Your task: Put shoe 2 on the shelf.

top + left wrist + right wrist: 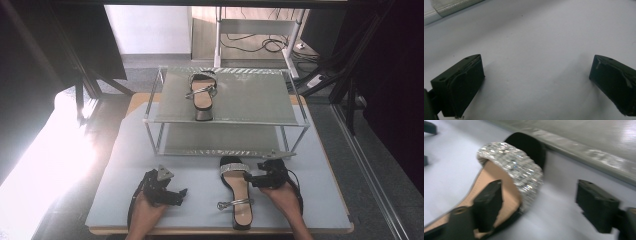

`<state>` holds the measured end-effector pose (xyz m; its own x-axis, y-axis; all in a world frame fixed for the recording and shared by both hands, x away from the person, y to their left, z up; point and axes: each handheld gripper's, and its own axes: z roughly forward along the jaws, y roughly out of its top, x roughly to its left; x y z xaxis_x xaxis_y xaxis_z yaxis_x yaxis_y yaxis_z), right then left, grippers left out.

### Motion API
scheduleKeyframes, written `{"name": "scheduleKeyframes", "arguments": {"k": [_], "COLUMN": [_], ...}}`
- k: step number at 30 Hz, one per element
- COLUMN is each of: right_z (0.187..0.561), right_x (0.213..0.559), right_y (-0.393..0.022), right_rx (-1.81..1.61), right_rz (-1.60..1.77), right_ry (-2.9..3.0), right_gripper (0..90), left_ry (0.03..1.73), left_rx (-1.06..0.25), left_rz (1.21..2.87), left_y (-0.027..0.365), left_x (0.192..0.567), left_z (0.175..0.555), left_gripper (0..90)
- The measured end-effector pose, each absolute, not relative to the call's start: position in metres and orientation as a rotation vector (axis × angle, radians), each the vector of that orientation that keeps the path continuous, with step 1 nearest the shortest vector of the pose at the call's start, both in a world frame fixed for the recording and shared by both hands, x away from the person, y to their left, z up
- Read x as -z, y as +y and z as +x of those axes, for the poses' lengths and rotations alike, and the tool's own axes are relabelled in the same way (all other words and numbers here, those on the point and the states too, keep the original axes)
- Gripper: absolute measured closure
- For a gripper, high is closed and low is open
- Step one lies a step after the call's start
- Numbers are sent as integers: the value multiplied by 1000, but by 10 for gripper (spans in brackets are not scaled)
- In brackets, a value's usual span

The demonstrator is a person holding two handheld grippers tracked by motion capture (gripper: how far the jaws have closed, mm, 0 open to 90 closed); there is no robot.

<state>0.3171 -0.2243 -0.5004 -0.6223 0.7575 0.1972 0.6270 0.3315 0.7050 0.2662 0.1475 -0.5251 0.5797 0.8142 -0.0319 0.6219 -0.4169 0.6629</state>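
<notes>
A black sandal (236,192) with a tan insole and a glittering toe strap (233,169) lies on the grey table mat, toe toward the rack. My right gripper (251,179) reaches it from the right at the toe end. In the right gripper view its jaws (539,187) stand apart: one over the insole (491,172) behind the strap (511,162), the other on the mat outside the sole, with neither pressing. A matching sandal (202,92) sits on the rack's top shelf. My left gripper (181,196) rests open at the front left, with bare mat between its jaws (536,62).
A two-shelf wire rack (225,122) with grey shelf liners stands across the middle of the table; its lower shelf (220,140) is bare. Its front rail (586,150) runs just beyond the sandal's toe. Glare washes out the left side. Cables lie on the floor behind.
</notes>
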Motion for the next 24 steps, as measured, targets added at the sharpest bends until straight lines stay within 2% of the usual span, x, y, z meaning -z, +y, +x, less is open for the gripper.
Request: {"name": "scheduleKeyframes", "arguments": {"k": [2, 10, 16, 24], "right_z": [321, 323, 320, 322], "right_x": [504, 516, 516, 511], "right_y": [-217, -215, -215, -221], "right_rx": [-1181, -1321, -1319, -1340], "right_rz": [1274, 1421, 1468, 1573], "right_ry": [2438, 2382, 2318, 2301], "right_gripper": [361, 594, 681, 702], "left_ry": [1138, 1138, 1138, 1137], "left_rx": [-392, -392, -392, -392], "left_rz": [2175, 2175, 2175, 2175], "left_y": [147, 147, 147, 148], "left_x": [525, 525, 525, 525], "left_z": [266, 266, 266, 266], "left_gripper": [0, 0, 0, 0]}}
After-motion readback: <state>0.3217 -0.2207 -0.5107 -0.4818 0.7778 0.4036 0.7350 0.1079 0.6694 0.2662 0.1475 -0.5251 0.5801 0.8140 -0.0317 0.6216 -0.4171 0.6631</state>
